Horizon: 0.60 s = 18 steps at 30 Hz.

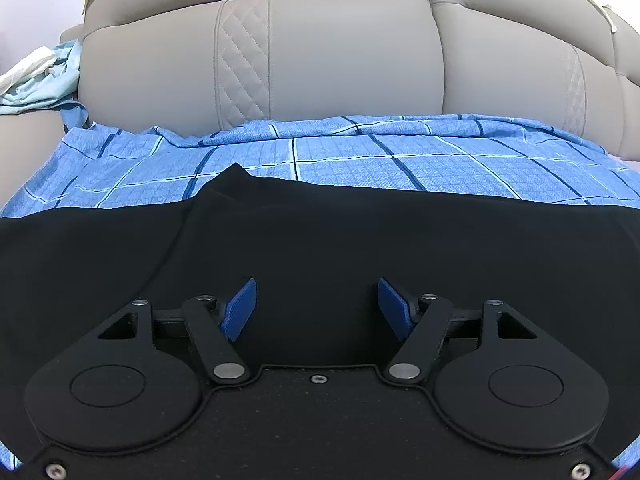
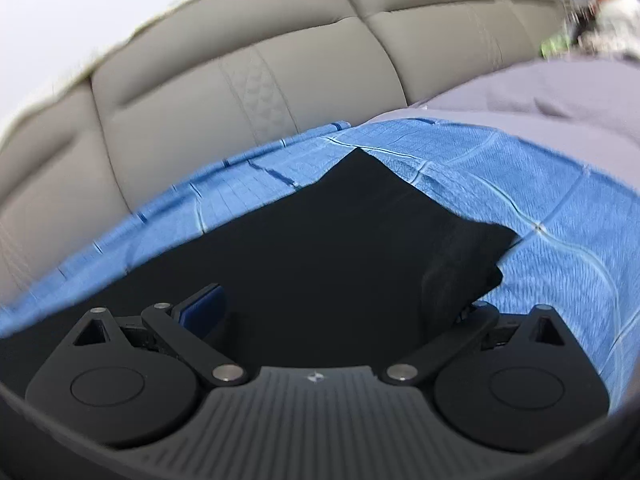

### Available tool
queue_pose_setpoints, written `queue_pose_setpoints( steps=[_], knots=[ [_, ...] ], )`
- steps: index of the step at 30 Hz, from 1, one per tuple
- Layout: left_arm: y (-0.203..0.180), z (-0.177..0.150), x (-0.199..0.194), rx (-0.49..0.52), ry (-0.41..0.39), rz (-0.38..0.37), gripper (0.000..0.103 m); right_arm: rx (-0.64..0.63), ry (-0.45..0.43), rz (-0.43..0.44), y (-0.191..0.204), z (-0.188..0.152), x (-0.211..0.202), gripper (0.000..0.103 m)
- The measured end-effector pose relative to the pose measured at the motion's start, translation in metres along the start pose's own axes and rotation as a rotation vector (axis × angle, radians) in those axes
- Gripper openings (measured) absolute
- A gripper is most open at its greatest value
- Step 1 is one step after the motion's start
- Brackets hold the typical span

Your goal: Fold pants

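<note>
Grey padded cushions form a backrest (image 1: 344,60) behind a bed covered by a blue checked sheet (image 1: 360,156). Black pants (image 1: 320,248) lie flat on the sheet along the near edge of the bed, filling the lower half of both views.

From the left wrist camera, the left tool (image 1: 316,304) hovers low over the pants with its fingers spread wide, its blue pads (image 1: 240,308) apart and nothing between them. The fabric runs well past it to both sides, so the long axis of the pants seems to lie crosswise to the tool — left to right along the near edge.

From the right wrist camera, which is blurred, the right tool (image 2: 344,300) is also released. Its left finger shows clearly; its right finger is largely hidden behind a raised black fold. Just ahead and to its right, one end of the pants (image 2: 460,240) finishes in a squared, slightly rumpled edge, with bare sheet beyond.

That end lies nearest the right tool, so it looks like the natural place to grasp and carry across toward the left tool.
</note>
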State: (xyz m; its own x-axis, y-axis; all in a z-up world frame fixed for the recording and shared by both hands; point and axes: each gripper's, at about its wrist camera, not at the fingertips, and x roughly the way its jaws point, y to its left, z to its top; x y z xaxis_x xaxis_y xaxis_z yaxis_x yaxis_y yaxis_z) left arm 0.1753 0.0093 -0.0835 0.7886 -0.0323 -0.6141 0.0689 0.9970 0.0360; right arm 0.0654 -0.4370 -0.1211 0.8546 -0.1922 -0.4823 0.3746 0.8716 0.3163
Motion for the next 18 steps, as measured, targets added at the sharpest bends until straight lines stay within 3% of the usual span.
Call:
queue_pose_setpoints(
  steps=[4,10,13,15,18],
  knots=[
    [0.002,-0.001,0.0,0.005,-0.005,-0.007,0.069,-0.056,-0.017,-0.03,0.009,-0.001,0.009,0.102],
    [0.005,-0.003,-0.002,0.01,-0.007,-0.012,0.071,0.081,-0.08,0.054,-0.013,-0.001,0.001,0.102],
    [0.009,-0.004,-0.004,0.009,-0.005,-0.01,0.071,0.177,-0.114,0.062,-0.025,0.0,-0.004,0.079],
    [0.016,-0.005,-0.007,0.001,-0.003,-0.004,0.071,0.265,-0.118,0.058,-0.036,0.001,-0.005,0.045],
    [0.031,-0.007,-0.01,-0.017,-0.011,0.017,0.071,0.41,-0.09,0.054,-0.056,0.002,-0.001,0.01]
  ],
)
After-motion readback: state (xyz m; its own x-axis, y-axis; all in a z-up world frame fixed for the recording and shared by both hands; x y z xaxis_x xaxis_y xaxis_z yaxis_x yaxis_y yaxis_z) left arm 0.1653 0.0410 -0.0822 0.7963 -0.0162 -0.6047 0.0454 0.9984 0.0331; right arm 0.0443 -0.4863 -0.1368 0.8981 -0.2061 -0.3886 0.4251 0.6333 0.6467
